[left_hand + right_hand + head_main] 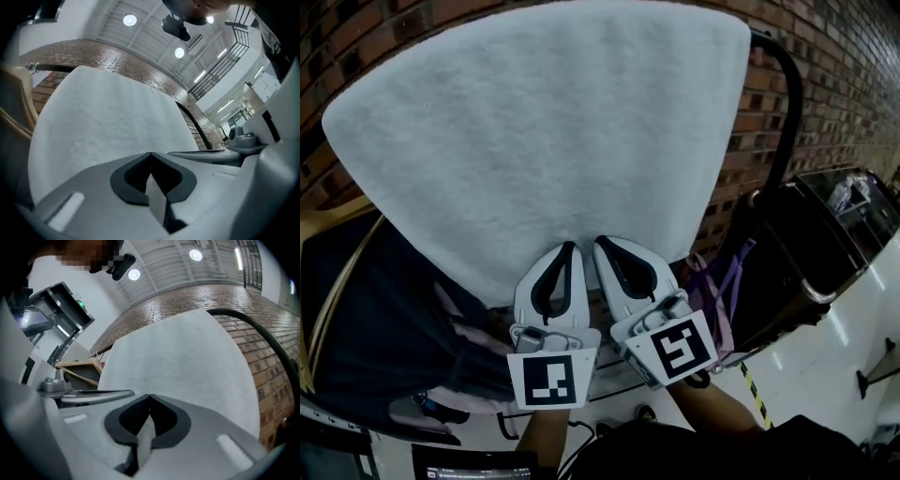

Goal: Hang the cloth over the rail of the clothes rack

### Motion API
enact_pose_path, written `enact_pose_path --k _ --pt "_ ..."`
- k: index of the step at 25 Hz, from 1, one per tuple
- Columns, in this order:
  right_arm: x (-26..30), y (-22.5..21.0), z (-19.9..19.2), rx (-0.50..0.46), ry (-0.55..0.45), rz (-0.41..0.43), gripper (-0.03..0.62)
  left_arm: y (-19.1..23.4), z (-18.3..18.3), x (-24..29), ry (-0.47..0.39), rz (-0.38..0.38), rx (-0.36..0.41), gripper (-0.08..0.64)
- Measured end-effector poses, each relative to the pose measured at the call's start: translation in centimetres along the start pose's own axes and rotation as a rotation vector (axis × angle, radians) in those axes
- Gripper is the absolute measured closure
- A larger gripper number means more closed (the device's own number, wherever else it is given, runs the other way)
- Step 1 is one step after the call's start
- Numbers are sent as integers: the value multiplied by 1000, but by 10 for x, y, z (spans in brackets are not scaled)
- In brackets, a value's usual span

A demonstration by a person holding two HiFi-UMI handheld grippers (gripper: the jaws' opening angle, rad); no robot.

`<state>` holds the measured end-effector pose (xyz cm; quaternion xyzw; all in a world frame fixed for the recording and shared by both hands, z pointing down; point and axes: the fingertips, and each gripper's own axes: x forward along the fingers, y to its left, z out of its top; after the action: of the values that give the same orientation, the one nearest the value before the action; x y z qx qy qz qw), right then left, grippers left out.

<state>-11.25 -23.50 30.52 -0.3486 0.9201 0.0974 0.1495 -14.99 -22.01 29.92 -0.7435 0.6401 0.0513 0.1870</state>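
The white cloth [544, 131] hangs spread over the black rail [783, 103] of the clothes rack, in front of a brick wall [825, 56]. Its lower edge is pinched by the left tool [565, 251] and the right tool [602, 242]. The two tools sit just beside each other, each pressed together on the fabric.

Holds white plastic left gripper [569, 249] and white plastic right gripper [601, 244] side by side, tips close together, pointing away from the body. Clamps both jaw pairs on the lower edge of a white fleecy cloth [544, 131]. Extends bare left forearm [546, 439] and right forearm [712, 405] behind them.
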Motion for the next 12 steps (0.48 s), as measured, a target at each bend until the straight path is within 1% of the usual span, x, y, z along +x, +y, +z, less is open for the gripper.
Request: enact_pose_path --k 2,4,7,10,12 --pt "-8 0 -17 -4 24 -7 588 -6 -16 -5 21 -5 -13 552" --pt "-13 4 -25 8 49 -8 588 -11 -26 -8 39 -14 -8 552" --pt "-18 12 -28 3 64 2 588 -16 -33 -13 59 -23 -11 552" --pt "-19 20 -29 -20 68 13 588 -14 -38 -17 77 -15 -25 552" --pt "-19 24 -31 -19 73 18 588 -12 -40 -19 78 -12 -34 552"
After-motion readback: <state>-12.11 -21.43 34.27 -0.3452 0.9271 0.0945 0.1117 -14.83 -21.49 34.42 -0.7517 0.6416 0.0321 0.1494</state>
